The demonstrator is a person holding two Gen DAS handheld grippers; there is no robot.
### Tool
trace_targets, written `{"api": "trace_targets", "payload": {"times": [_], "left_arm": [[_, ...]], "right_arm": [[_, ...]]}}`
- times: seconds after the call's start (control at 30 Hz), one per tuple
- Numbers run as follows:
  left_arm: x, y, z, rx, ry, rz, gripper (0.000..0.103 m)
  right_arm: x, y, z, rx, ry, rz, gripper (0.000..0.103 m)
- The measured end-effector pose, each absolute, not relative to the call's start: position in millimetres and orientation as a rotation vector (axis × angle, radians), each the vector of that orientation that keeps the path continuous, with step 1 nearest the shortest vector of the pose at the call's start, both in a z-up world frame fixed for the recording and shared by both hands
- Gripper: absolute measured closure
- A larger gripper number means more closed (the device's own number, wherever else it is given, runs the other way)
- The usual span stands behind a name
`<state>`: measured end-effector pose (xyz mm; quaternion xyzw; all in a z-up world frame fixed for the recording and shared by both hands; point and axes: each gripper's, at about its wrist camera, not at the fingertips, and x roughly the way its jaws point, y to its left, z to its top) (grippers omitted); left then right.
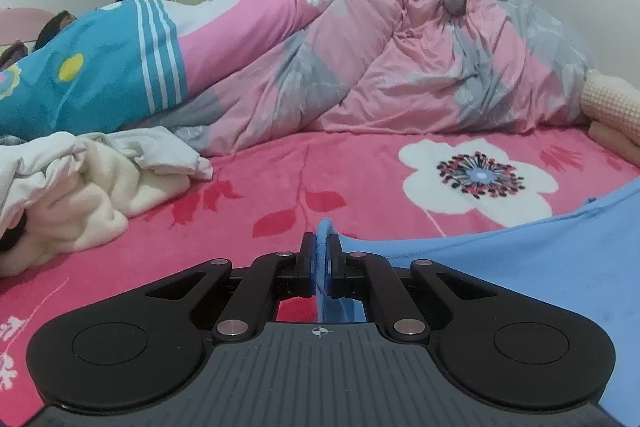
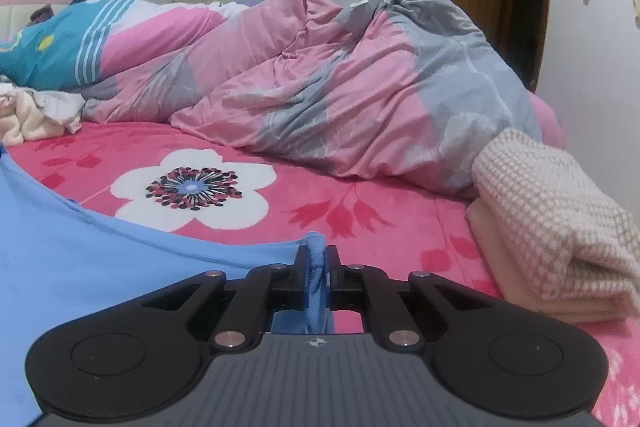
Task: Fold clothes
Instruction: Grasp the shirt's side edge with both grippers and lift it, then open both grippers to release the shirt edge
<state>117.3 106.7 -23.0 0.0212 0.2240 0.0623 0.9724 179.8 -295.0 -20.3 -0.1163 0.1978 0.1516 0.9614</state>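
Observation:
A light blue garment (image 1: 552,259) lies spread on the pink flowered bed sheet (image 1: 280,187). My left gripper (image 1: 321,243) is shut on a pinched fold of the garment's left edge, the cloth running off to the right. In the right wrist view the same blue garment (image 2: 100,259) stretches to the left, and my right gripper (image 2: 318,253) is shut on a bunched corner of it. Both grippers sit low, close to the sheet (image 2: 380,239).
A crumpled pink and grey quilt (image 1: 400,67) fills the back of the bed. Next to it lies a blue and pink blanket (image 1: 100,67). A cream and white clothes heap (image 1: 80,187) sits left. A folded beige waffle cloth (image 2: 560,227) lies right.

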Motion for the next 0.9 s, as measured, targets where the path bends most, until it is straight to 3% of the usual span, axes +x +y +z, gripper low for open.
{"api": "trace_targets", "payload": {"times": [0.67, 0.73, 0.77, 0.8, 0.9], "left_arm": [[155, 117, -56, 0.034, 0.601, 0.152, 0.097], [158, 118, -57, 0.023, 0.635, 0.160, 0.093], [156, 120, -55, 0.011, 0.636, 0.171, 0.085], [154, 122, -53, -0.001, 0.634, 0.183, 0.079], [141, 129, -36, -0.038, 0.614, 0.204, 0.073]], "right_arm": [[244, -287, -60, -0.227, 0.569, 0.327, 0.096], [249, -292, -66, -0.189, 0.613, 0.315, 0.085], [248, -296, -66, -0.167, 0.617, 0.308, 0.079], [247, -301, -65, -0.144, 0.618, 0.299, 0.066], [235, -327, -52, -0.060, 0.596, 0.248, 0.060]]}}
